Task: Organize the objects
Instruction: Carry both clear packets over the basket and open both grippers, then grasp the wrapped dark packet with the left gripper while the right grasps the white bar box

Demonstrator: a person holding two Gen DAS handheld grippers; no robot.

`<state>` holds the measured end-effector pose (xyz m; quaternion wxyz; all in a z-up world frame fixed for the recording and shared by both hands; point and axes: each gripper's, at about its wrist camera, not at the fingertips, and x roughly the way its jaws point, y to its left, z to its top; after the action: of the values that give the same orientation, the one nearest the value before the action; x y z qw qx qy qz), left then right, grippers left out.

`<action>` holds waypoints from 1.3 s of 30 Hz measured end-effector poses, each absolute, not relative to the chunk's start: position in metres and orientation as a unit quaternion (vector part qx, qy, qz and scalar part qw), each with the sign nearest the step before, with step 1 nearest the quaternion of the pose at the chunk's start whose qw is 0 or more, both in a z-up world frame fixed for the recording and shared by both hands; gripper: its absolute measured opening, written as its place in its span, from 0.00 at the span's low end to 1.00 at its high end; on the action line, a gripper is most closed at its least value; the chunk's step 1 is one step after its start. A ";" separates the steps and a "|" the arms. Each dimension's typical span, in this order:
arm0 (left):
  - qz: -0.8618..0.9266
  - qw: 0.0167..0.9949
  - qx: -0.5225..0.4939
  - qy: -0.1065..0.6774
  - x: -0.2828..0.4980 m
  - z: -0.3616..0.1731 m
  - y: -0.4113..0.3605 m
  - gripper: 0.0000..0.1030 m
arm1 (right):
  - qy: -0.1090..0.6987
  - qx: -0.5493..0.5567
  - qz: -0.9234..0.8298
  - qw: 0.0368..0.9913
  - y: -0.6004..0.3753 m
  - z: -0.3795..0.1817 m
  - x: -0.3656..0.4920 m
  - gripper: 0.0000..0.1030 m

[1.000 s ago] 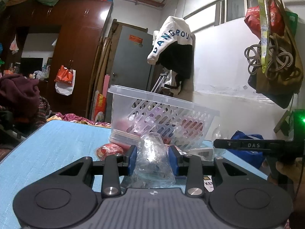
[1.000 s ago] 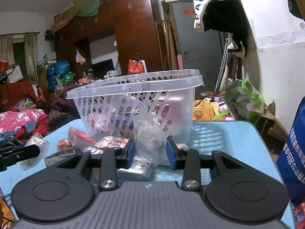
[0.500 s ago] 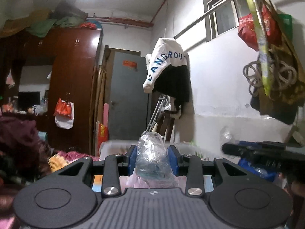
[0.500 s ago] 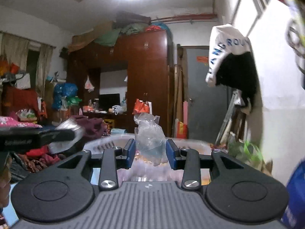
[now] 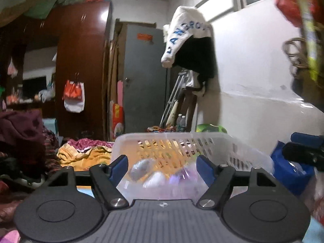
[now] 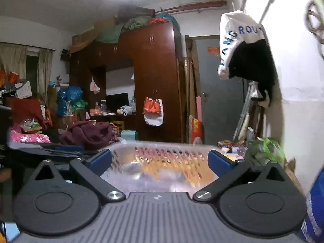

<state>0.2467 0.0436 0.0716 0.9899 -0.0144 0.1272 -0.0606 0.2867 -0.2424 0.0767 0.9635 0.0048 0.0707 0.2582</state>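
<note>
Nearest the left wrist camera, the left tongs (image 5: 162, 165) stand wide apart with nothing between their blue pads. Just beyond and below them lies the white slotted basket (image 5: 239, 147), its near rim directly under the gap. Blurred clear-plastic packets (image 5: 141, 169) rest inside it, a greyish one and a paler one beside it; what they hold cannot be made out. At the right edge of this view part of the other tool shows, level with the basket's far corner.

The right tongs (image 6: 160, 161) are likewise spread wide and empty, poised above the same basket (image 6: 162, 144), whose interior is smeared by motion.

Judging by this, the step in hand is the drop: both tongs appear to have let go over the basket, and the packets now lie in it rather than in any grip. The next move likely calls for lifting both tools clear of the rim without snagging it, then looking on the tabletop for whatever remains to sort; none of that surface is plainly visible here.

Farther off stand a dark wardrobe (image 6: 154, 77), a grey door (image 5: 143, 77) and a hanging white garment (image 5: 186, 32).
</note>
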 end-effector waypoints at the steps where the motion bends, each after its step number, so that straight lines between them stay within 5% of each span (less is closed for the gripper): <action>1: -0.063 0.990 -0.011 0.126 0.231 0.066 0.045 0.85 | 0.076 0.004 0.254 0.964 -0.248 0.068 0.281 1.00; 8: -0.070 0.976 0.042 0.202 0.184 0.006 0.031 0.88 | 0.268 -0.026 0.201 0.942 -0.236 0.004 0.340 1.00; 19: -0.068 0.962 0.003 0.264 0.196 -0.010 0.045 0.87 | 0.314 0.011 0.196 0.929 -0.223 -0.012 0.370 1.00; 29: -0.060 0.953 0.066 0.288 0.201 -0.015 0.021 0.87 | 0.319 0.002 0.210 0.924 -0.222 -0.021 0.358 0.81; 31: -0.055 0.954 0.075 0.285 0.199 -0.015 0.019 0.69 | 0.313 0.008 0.212 0.926 -0.228 -0.021 0.351 0.81; 32: -0.055 0.954 0.080 0.284 0.199 -0.016 0.018 0.47 | 0.311 0.012 0.213 0.926 -0.231 -0.021 0.352 0.81; 35: -0.055 0.960 0.083 0.262 0.192 -0.015 0.018 0.35 | 0.293 0.028 0.214 0.931 -0.241 -0.018 0.341 0.81; 39: -0.058 0.968 0.083 0.228 0.181 -0.013 0.017 0.35 | 0.266 0.040 0.217 0.938 -0.251 -0.014 0.326 0.81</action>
<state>0.1814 0.0175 -0.0127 0.9685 0.0829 0.2277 -0.0576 0.3256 -0.2506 -0.0144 0.9383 0.0403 0.2664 0.2170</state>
